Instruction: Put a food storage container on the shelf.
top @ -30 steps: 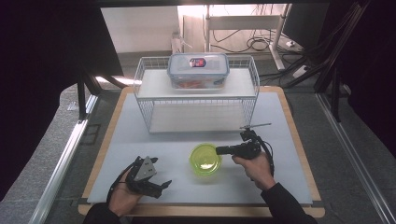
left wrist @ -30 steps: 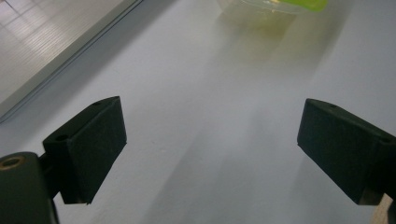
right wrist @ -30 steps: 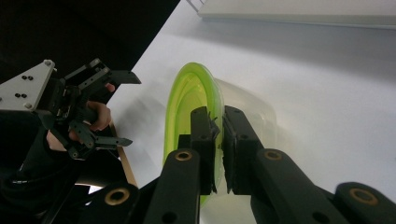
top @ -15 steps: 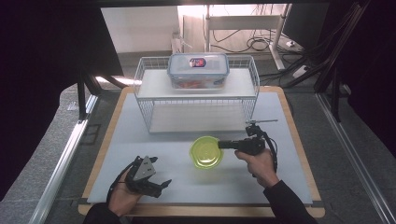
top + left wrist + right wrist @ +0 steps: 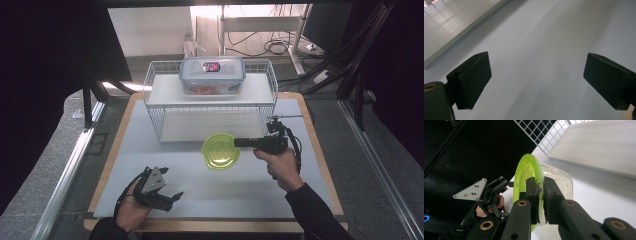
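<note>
The pale grey table top with its light wooden edge (image 5: 125, 145) takes up most of the floor space in front of the person. At its far side stands a white wire rack with a flat white shelf (image 5: 165, 95), and on that shelf sits a clear rectangular plastic food box with a blue-rimmed lid (image 5: 212, 75), something reddish inside.

Just in front of the rack, right of centre, is a round clear plastic container with a bright lime-green lid (image 5: 220, 151). The right gripper (image 5: 239, 143), held level in the person's right hand (image 5: 280, 165), reaches in from the right and has the container by its rim: in the right gripper view the two black jaws are pinched nearly together on the edge of the lid and the clear wall below it (image 5: 554, 180), and the container appears tipped on its side there.

The left gripper (image 5: 172, 196) lies low near the front left edge of the table, well apart from the container, in the left hand (image 5: 131, 210). Its jaws are spread wide with nothing between them, only bare table beneath.
</note>
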The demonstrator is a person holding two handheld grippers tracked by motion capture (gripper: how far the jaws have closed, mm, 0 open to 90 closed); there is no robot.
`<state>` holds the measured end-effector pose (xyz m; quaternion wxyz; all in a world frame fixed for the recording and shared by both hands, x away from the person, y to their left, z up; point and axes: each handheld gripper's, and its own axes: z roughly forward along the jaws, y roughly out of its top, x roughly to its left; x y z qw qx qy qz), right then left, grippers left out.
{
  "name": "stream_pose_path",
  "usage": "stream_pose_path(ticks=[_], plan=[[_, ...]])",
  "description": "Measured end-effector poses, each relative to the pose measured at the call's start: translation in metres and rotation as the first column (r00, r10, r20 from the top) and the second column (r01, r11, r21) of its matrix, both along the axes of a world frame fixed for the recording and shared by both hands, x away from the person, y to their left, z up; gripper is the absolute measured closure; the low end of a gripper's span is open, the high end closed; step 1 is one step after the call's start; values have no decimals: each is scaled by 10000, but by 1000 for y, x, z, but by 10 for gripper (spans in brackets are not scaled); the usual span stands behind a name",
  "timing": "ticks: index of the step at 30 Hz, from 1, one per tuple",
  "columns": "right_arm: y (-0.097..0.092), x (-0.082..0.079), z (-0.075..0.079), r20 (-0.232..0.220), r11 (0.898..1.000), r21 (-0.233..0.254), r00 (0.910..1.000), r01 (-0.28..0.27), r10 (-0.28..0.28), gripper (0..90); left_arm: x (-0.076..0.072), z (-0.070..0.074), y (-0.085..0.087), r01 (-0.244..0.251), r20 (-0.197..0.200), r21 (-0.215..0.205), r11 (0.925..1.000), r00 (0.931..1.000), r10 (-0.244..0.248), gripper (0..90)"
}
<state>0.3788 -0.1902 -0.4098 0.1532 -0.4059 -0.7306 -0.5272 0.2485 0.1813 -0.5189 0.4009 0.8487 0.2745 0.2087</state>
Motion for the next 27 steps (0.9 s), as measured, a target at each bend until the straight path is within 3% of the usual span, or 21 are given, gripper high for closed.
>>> stream_pose_path(ticks=[13, 27], plan=[[1, 11, 37, 141, 9986, 526, 9998, 97, -105, 844, 0, 1, 1, -18, 58, -47, 10000, 10000, 19, 70], [-5, 27, 87, 415, 9934, 1067, 9981, 413, -460, 844, 1, 0, 1, -25, 31, -129, 9999, 10000, 25, 69]])
